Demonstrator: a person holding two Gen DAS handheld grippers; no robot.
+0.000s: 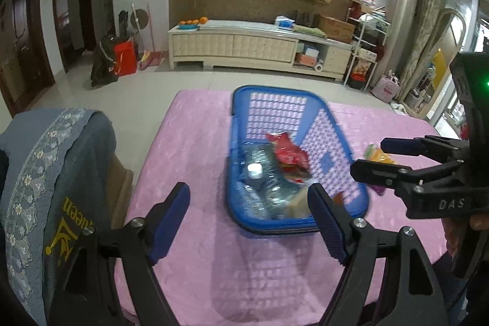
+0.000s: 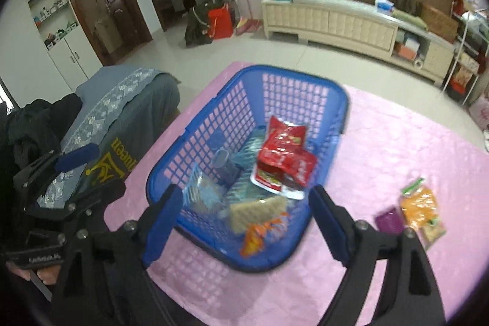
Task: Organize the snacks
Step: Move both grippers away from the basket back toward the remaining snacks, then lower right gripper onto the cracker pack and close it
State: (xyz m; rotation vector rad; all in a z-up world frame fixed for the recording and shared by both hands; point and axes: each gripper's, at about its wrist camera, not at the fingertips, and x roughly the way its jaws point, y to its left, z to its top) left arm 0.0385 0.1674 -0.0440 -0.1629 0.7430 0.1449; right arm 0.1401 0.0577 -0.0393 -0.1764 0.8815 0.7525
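A blue plastic basket (image 1: 269, 100) (image 2: 207, 124) stands on the pink tablecloth (image 1: 189, 142) (image 2: 397, 142). It holds red snack packets (image 1: 287, 155) (image 2: 284, 155), clear wrapped packs (image 1: 259, 173) (image 2: 214, 185), a pale wafer pack (image 2: 256, 210) and an orange packet (image 2: 256, 234). An orange snack bag (image 2: 420, 203) and a purple packet (image 2: 388, 219) lie on the cloth right of the basket. My left gripper (image 1: 249, 219) is open and empty before the basket. My right gripper (image 2: 244, 219) is open and empty over the basket's near end; it also shows in the left wrist view (image 1: 366, 156).
A chair draped in a grey-blue embroidered cover (image 1: 52, 173) (image 2: 122, 112) stands at the table's left edge. A cream TV cabinet (image 1: 244, 45) (image 2: 336, 17), a shelf rack (image 1: 363, 51) and bags (image 1: 122, 57) stand across the tiled floor.
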